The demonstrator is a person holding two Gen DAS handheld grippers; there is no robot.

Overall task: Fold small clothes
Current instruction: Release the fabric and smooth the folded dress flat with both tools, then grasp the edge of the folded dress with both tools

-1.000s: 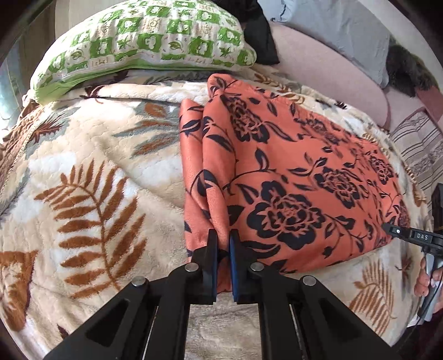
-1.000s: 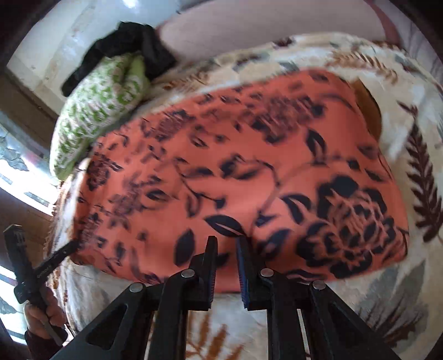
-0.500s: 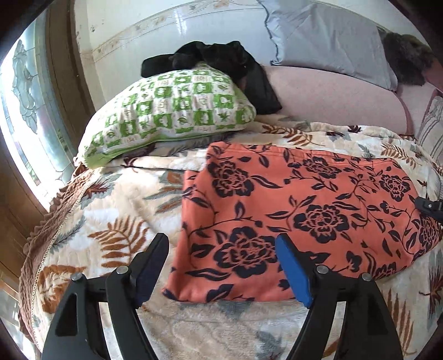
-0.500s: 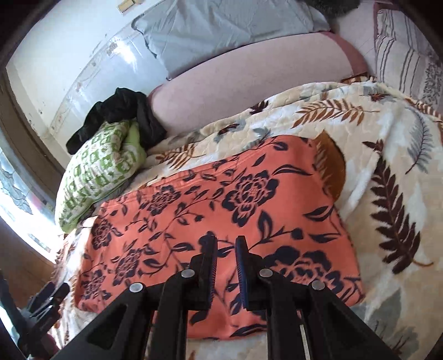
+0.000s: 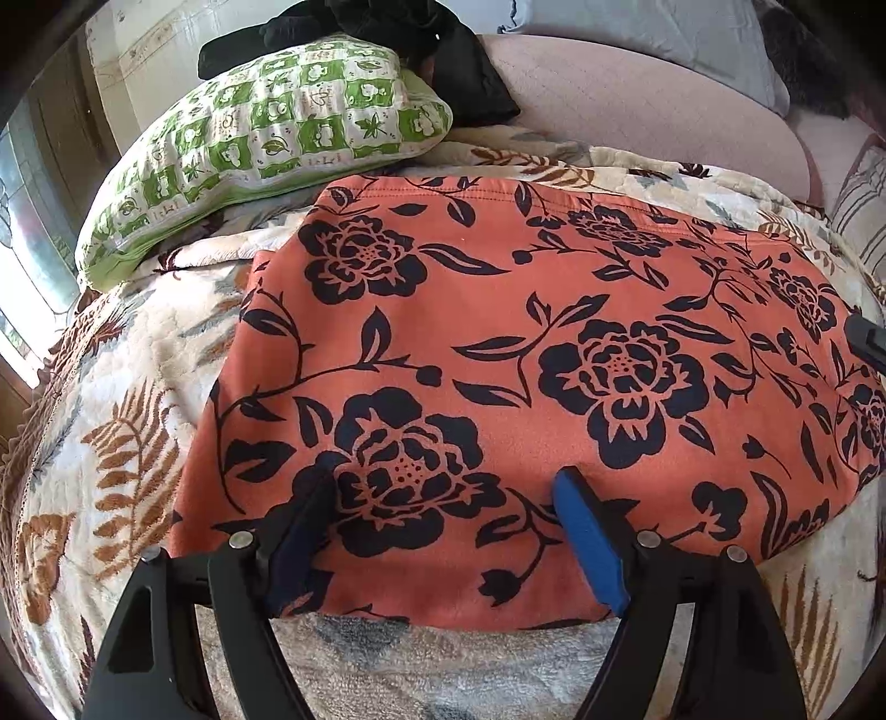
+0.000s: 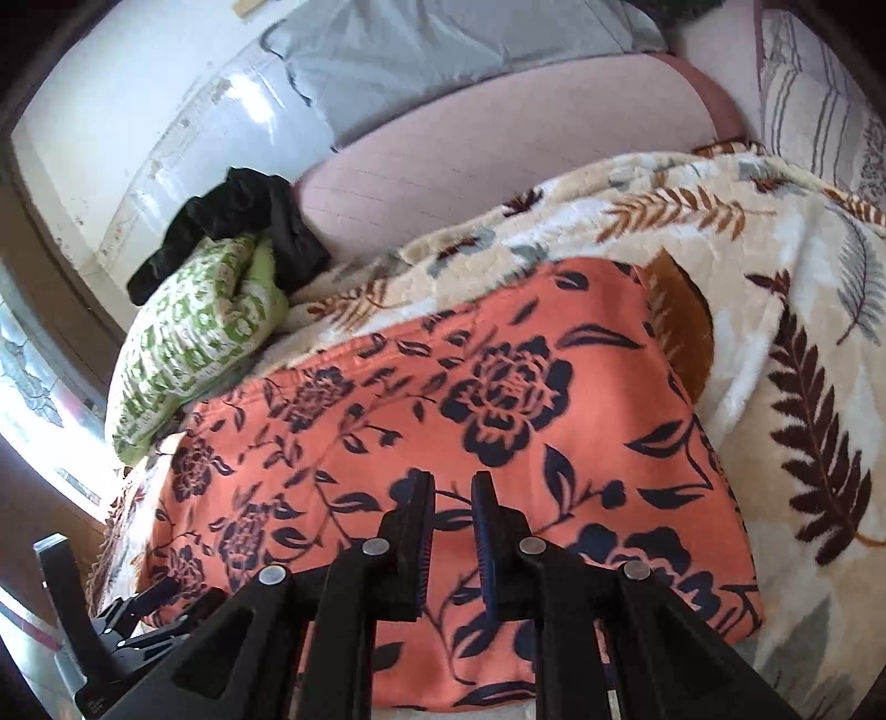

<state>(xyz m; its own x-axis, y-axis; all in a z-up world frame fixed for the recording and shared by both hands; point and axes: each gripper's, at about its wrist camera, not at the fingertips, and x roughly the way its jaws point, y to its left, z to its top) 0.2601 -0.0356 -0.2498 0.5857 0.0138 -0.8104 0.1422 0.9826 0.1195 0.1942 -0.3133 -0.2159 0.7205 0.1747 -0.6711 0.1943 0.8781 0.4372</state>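
Note:
An orange cloth with dark flowers [image 5: 498, 360] lies folded flat on a leaf-print blanket [image 5: 127, 421]. It also shows in the right wrist view [image 6: 498, 421]. My left gripper [image 5: 446, 487] is open and empty, its fingers wide apart over the cloth's near edge. My right gripper [image 6: 451, 482] is over the cloth's near part with its jaws nearly together and nothing between them. The left gripper shows at the lower left of the right wrist view [image 6: 138, 615].
A green and white pillow [image 5: 260, 144] lies at the back left with a black garment [image 5: 443, 50] on it. A pink bolster [image 5: 637, 111] and a grey pillow [image 6: 443, 61] lie behind. A striped cushion [image 6: 819, 99] is at the right.
My left gripper let go of the cloth's edge, opened wide and drew back, then came close over the cloth again. My right gripper pulled back and up, still shut.

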